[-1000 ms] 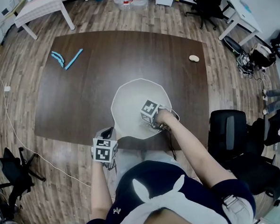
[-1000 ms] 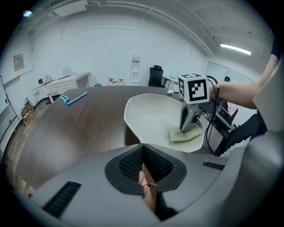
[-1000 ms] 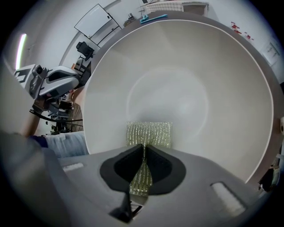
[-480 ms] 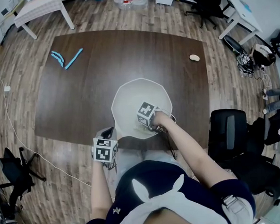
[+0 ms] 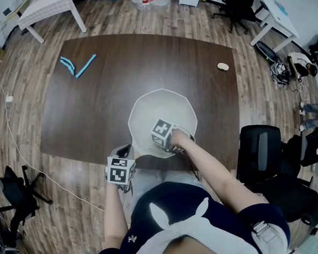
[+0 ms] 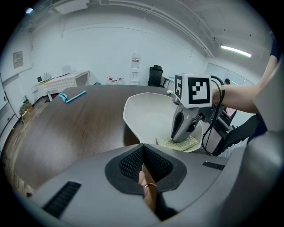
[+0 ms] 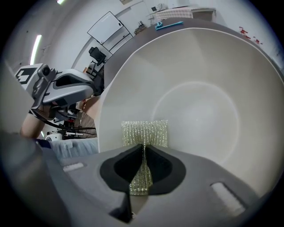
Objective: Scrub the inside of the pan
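Dark table (image 5: 83,112) on plank floor (image 5: 21,159), chairs (image 5: 260,155) right.
We find the pan (image 5: 152,105) at its near edge; right gripper (image 7: 143,148) pinches a pad (image 7: 144,131) inside, left gripper (image 6: 143,155) clamps the handle (image 6: 150,197); blue tools (image 5: 76,66) lie well apart.

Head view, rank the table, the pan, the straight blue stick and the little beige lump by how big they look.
1. table
2. pan
3. blue stick
4. beige lump
The stick only beats the lump on length, since it is thinner. Both lie farther from the camera than the pan.
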`<state>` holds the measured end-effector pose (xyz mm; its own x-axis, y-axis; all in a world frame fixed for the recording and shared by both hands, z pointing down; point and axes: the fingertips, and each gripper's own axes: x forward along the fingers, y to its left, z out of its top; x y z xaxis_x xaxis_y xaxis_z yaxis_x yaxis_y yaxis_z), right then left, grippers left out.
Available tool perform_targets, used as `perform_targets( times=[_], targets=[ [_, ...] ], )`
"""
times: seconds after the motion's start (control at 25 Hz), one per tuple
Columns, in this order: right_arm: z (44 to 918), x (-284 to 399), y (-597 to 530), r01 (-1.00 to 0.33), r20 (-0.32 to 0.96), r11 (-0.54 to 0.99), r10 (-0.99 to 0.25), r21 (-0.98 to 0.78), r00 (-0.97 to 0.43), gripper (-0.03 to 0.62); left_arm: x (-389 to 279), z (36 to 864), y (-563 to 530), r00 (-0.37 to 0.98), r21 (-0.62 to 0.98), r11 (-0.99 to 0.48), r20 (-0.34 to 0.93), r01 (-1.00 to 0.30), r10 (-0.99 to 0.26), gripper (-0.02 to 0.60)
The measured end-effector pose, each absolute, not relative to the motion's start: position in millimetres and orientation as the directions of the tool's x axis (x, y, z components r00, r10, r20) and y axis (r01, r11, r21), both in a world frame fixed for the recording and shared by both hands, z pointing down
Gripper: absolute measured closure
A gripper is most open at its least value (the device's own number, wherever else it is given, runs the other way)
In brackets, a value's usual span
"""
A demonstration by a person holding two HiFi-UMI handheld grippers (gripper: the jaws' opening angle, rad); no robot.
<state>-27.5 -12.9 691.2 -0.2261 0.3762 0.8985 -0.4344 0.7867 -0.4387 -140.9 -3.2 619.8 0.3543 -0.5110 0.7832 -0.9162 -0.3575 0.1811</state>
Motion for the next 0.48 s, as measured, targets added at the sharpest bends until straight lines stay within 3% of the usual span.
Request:
perform_targets(
  times=[0.48],
  targets=[
    [694,-46,-25,-0.412,0.911,0.820,0.298,-0.397,-0.285,0.563,-140,619,-3,0.369,0.195,-0.368,0.786,-0.909,-0.496,0.578]
  ],
)
